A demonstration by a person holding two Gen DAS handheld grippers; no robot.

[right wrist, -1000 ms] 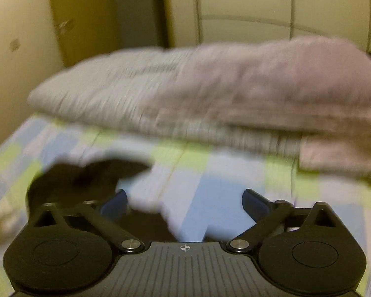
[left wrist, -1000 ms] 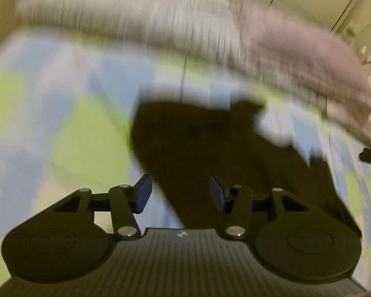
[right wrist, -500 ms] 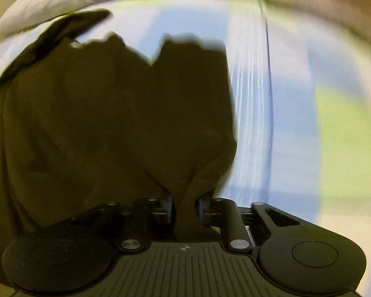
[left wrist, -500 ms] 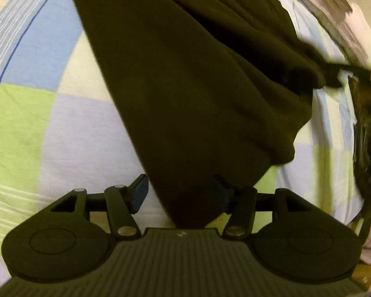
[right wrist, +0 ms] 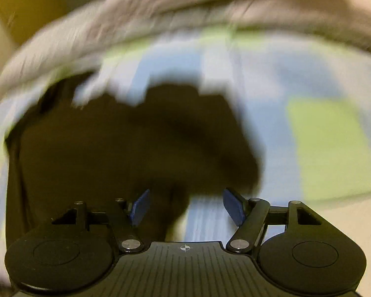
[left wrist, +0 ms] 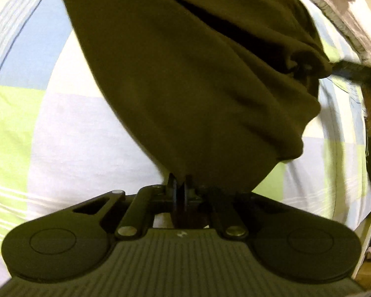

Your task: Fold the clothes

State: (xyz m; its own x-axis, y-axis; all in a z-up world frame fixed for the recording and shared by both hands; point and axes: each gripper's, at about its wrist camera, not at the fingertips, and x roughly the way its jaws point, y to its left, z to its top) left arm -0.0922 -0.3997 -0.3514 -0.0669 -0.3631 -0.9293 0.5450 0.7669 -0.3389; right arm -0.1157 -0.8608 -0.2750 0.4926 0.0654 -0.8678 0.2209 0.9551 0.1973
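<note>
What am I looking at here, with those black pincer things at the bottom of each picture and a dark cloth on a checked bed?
No robot here: a person holds a two-fingered gripper in each hand, and each gripper carries a wide-angle camera looking along its fingers. So each picture is one gripper's own view.

In the left view, the left gripper is shut on an edge of the dark garment, which spreads away over the checked bedsheet. In the blurred right view, the right gripper shows blue pads standing apart; its jaws are opening, with a bit of the garment between them but not pinched. Folded grey and pink bedding lies at the far end of the bed.
</note>
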